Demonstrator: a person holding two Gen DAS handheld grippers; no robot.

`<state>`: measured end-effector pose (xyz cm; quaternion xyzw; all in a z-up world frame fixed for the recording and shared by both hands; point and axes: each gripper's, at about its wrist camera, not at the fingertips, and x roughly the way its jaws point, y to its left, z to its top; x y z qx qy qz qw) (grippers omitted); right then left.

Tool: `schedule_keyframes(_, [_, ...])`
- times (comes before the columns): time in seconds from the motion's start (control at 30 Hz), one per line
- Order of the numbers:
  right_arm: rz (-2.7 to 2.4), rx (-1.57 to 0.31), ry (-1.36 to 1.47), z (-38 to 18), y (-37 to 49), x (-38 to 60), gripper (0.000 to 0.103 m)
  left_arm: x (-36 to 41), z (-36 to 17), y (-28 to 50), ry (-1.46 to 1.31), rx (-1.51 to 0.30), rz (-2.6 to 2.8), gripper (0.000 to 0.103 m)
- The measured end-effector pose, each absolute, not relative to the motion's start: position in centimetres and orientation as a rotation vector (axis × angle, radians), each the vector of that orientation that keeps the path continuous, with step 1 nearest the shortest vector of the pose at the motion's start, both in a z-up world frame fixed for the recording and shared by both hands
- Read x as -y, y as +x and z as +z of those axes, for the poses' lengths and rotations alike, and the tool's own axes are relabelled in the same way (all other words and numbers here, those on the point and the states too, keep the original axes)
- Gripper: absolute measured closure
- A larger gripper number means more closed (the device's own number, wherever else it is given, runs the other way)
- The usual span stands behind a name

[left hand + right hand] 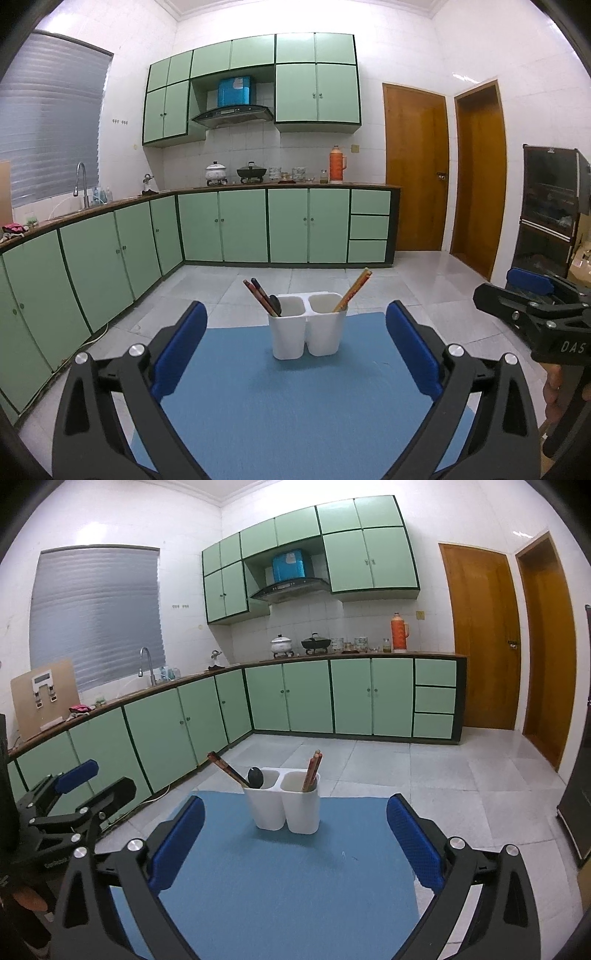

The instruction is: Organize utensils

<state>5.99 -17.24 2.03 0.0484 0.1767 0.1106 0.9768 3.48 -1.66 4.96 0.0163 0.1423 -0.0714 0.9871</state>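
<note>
A white two-compartment utensil holder [308, 338] stands upright at the far end of a blue mat [295, 406]. Its left compartment holds dark chopsticks [260, 295] and a black spoon [274, 303]. Its right compartment holds reddish wooden chopsticks [354, 288]. My left gripper [295, 347] is open and empty, short of the holder. My right gripper [295, 832] is open and empty, also short of the holder [282, 805]. The right gripper also shows at the right edge of the left wrist view [532, 295], and the left gripper at the left edge of the right wrist view [74, 786].
The blue mat [288, 878] covers a small table above a tiled floor [424, 288]. Green kitchen cabinets [258, 225] run along the far and left walls. Two wooden doors [413, 166] stand at the back right. A dark shelf unit [550, 206] stands at the right.
</note>
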Motion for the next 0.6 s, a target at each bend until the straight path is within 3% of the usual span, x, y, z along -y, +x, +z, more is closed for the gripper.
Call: schedule_keyframes(0.6, [0.243, -0.328, 0.072, 2.7, 3.4, 16.7, 0.006, 3.1, 5.6, 1.8, 0.036, -0.264, -0.141, 0.008])
